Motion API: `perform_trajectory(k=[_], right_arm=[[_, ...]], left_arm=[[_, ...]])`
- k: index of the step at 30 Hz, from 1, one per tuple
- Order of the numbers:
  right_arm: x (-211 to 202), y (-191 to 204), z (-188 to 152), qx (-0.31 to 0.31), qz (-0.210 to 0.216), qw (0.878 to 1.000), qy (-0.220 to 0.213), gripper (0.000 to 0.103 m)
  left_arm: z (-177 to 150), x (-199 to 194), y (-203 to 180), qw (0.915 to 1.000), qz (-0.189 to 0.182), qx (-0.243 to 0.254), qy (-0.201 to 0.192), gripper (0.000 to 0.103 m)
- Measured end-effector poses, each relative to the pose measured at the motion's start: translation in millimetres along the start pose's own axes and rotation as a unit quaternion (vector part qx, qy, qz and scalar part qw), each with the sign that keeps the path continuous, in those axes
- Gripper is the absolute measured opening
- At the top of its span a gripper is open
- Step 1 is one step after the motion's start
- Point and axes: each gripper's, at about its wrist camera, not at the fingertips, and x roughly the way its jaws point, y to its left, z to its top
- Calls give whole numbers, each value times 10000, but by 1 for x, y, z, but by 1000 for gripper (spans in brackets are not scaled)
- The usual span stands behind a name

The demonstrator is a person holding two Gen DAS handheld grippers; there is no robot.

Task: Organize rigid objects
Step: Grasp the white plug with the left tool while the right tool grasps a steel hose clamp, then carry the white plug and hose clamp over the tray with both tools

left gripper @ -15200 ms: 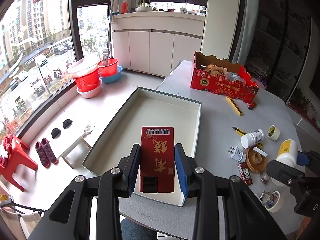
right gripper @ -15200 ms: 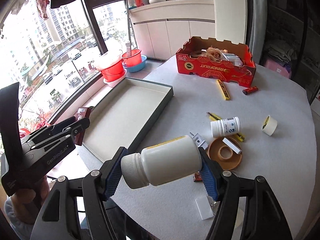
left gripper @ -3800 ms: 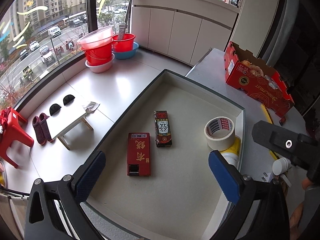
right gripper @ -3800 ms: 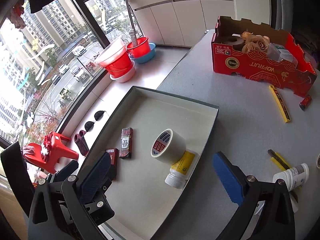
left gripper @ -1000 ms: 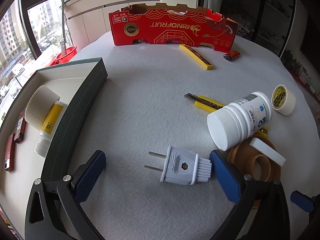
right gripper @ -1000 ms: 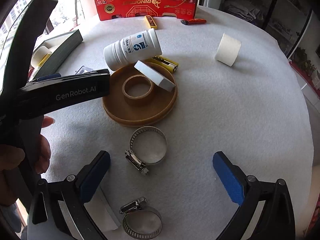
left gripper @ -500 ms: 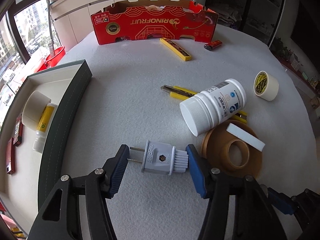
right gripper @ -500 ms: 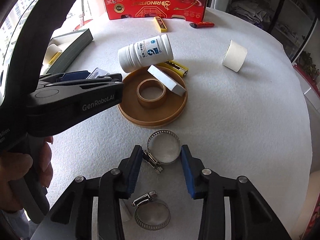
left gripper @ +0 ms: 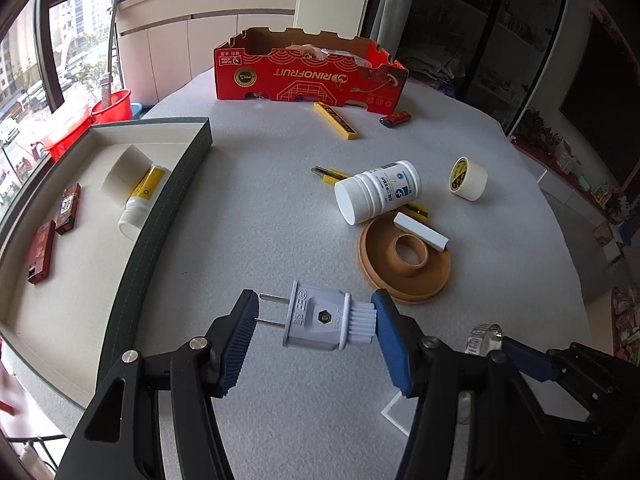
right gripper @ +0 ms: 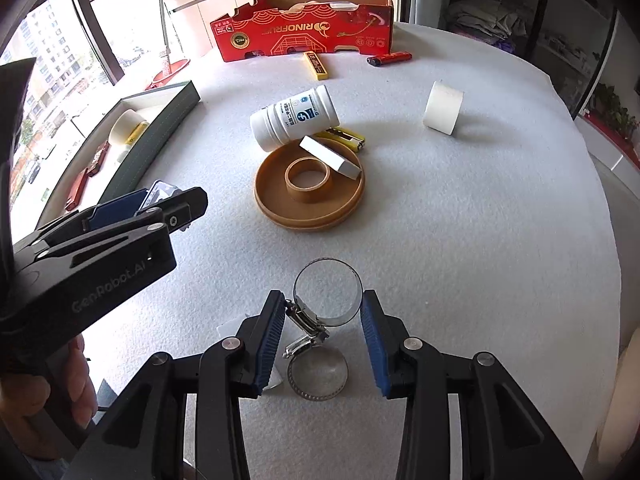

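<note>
From the flat tray (left gripper: 188,168) at left, we pinch the ribbed grey plastic plug (left gripper: 320,316) endwise in our left gripper (left gripper: 316,338) above the felt-like grey surface (left gripper: 260,208), while our right gripper (right gripper: 322,328) clamps a thin metal hose clamp (right gripper: 326,294) over a second clamp (right gripper: 316,376).

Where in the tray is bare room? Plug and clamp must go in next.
Tray: its near end, this side of the red boxes and yellow-label bottle, is bare. The middle, with the tape roll, is crowded.
</note>
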Motion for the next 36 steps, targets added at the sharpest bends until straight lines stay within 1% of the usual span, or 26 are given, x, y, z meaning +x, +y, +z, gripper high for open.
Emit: perform_trajectory(k=[3,8,12,17,26,36], right_arm=[[-8,4,-3,-23,6,10000,-41,41],[-17,11,-5,-19,86,9999,-92,41],[-25,23,-8,-117,71,9998,-163,41],[-30,40,-9,-247,123,9994,-193,41],[-36,65,-5,-431,185,9987,-213,41],[-40,92,0,-668,253,9972,-227,41]], left_arm=[[-6,-18,0,9999,-66,-15,-144,62],[-20,-40,1,9996,-54,18,-267,62],[-31,-49,6,9994,45,67,-332,62],[-34,-61,21,9989,77,-119,-447,62],[-36,-85,50,9959,275,-406,-761,62],[-41,-96,86,9916,501,-784,-900,62]])
